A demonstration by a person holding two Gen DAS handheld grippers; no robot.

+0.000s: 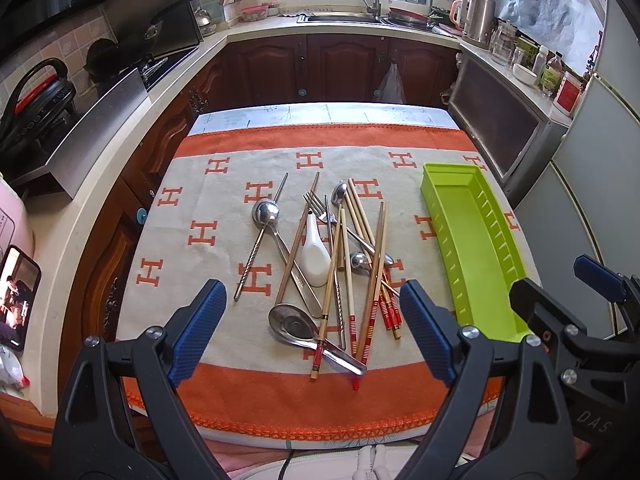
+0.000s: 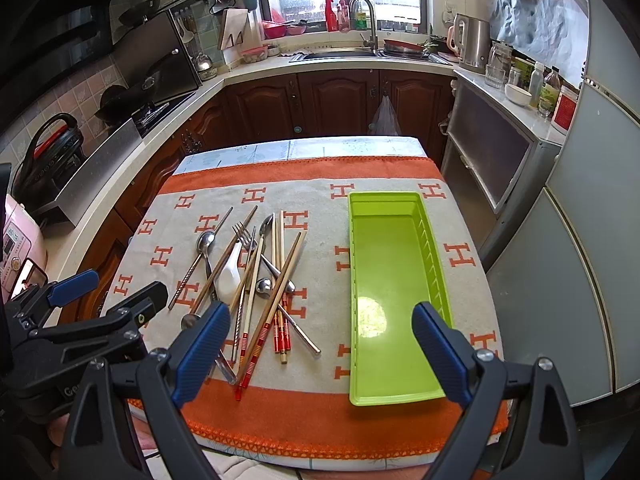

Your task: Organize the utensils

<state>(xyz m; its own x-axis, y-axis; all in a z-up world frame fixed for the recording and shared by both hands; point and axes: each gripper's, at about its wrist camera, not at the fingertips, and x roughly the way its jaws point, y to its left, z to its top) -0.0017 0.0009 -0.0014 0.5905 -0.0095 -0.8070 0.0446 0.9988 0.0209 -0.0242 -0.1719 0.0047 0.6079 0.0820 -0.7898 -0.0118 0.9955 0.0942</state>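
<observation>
Kitchen counters are wrapping around a small table (image 1: 192, 184) that is wearing an orange-and-cream cloth, likely so the metal does not slide or clatter. On the cloth's middle the utensils (image 1: 332, 264) are lying in a crossed heap: chopsticks (image 1: 376, 264), steel spoons, a fork (image 1: 316, 204) and a white spoon (image 1: 314, 254) under and over one another. Well apart to the right, a green tray (image 2: 352, 280) is sitting empty with its long side running away from the person, probably as the place where everything is meant to go.

Both tongs are hovering over the near edge. The left gripper (image 1: 312, 328) is spread wide and facing the heap, holding nothing. The right gripper (image 2: 320, 352) is also gaping wide and empty, between heap and tray. Nothing looks sorted yet; the tangle suggests lifting top pieces first.
</observation>
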